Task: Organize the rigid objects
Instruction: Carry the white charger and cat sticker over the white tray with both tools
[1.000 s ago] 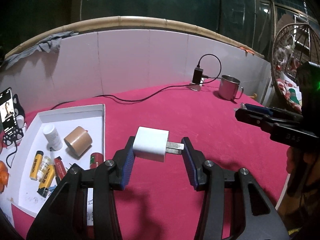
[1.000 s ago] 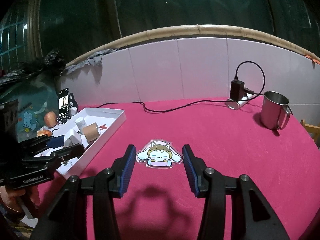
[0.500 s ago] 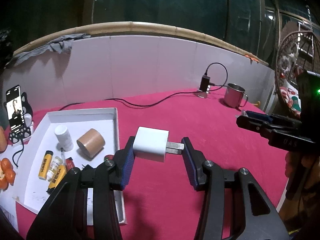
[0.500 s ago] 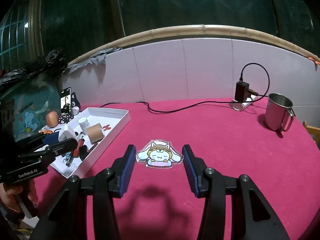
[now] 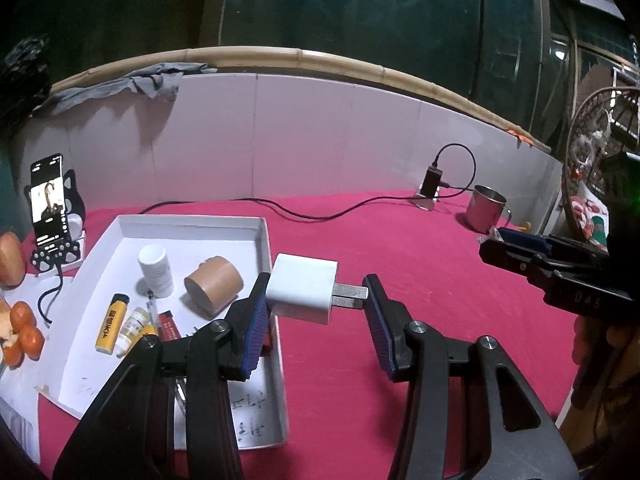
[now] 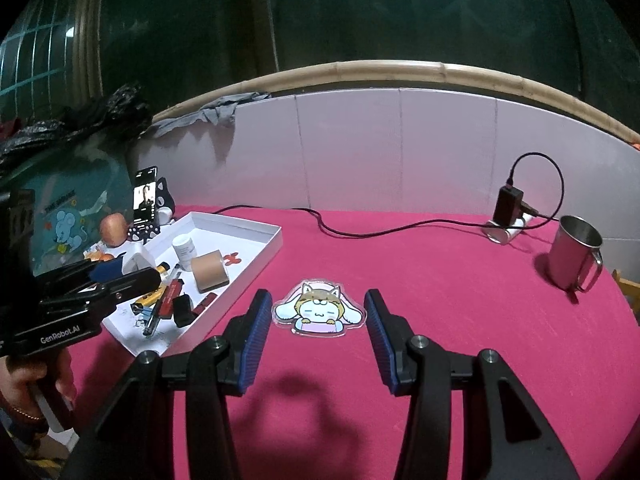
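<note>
My left gripper (image 5: 314, 314) is shut on a white USB charger plug (image 5: 303, 293), body against the left pad, prongs against the right pad, held above the right rim of a white tray (image 5: 262, 240). The tray holds a brown tape roll (image 5: 214, 290), a white bottle (image 5: 155, 267), a yellow lighter (image 5: 112, 322) and several small items. My right gripper (image 6: 316, 334) is shut on a flat cartoon cat-and-dog sticker charm (image 6: 319, 314), held above the red tablecloth. The tray (image 6: 256, 258) and the left gripper (image 6: 120, 280) also show in the right wrist view.
A steel mug (image 6: 576, 258) and a black charger with cable (image 6: 508, 202) stand at the back right. A phone on a cat stand (image 5: 50, 210), oranges (image 5: 24, 328) and an apple lie left of the tray. A white tiled wall borders the table behind.
My left gripper has moved left with the charger, from over the open tablecloth to above the tray's right rim. My right gripper has stayed nearly still, holding the charm.
</note>
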Motion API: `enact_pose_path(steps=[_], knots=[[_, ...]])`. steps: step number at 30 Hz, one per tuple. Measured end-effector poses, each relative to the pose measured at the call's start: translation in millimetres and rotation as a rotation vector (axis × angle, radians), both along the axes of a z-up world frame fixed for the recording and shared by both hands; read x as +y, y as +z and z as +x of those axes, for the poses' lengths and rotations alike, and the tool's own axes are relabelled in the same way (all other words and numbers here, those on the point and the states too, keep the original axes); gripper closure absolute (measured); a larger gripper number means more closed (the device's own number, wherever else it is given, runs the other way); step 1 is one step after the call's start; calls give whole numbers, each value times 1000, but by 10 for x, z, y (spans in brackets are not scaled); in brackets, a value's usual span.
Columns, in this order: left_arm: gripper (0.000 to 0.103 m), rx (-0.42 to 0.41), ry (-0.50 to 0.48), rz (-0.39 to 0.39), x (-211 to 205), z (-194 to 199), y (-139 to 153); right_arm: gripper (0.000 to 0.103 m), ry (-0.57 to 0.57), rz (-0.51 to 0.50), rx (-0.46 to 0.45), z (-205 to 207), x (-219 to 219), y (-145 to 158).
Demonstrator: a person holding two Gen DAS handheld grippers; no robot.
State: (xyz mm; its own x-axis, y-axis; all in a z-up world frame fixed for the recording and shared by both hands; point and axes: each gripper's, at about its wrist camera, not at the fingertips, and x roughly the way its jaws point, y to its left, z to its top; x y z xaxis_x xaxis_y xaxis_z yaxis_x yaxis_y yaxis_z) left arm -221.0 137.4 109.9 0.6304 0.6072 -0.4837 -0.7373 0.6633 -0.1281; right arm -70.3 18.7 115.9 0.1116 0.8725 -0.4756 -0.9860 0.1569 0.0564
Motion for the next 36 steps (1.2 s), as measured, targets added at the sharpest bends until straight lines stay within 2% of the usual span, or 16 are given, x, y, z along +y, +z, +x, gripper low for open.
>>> enact_pose_path(steps=[21, 36], knots=[[58, -49, 148, -15, 363, -585, 12, 55, 112, -1, -76, -484, 515, 295], [58, -39, 230, -53, 693, -881, -93, 55, 192, -54, -94, -825, 970, 314]])
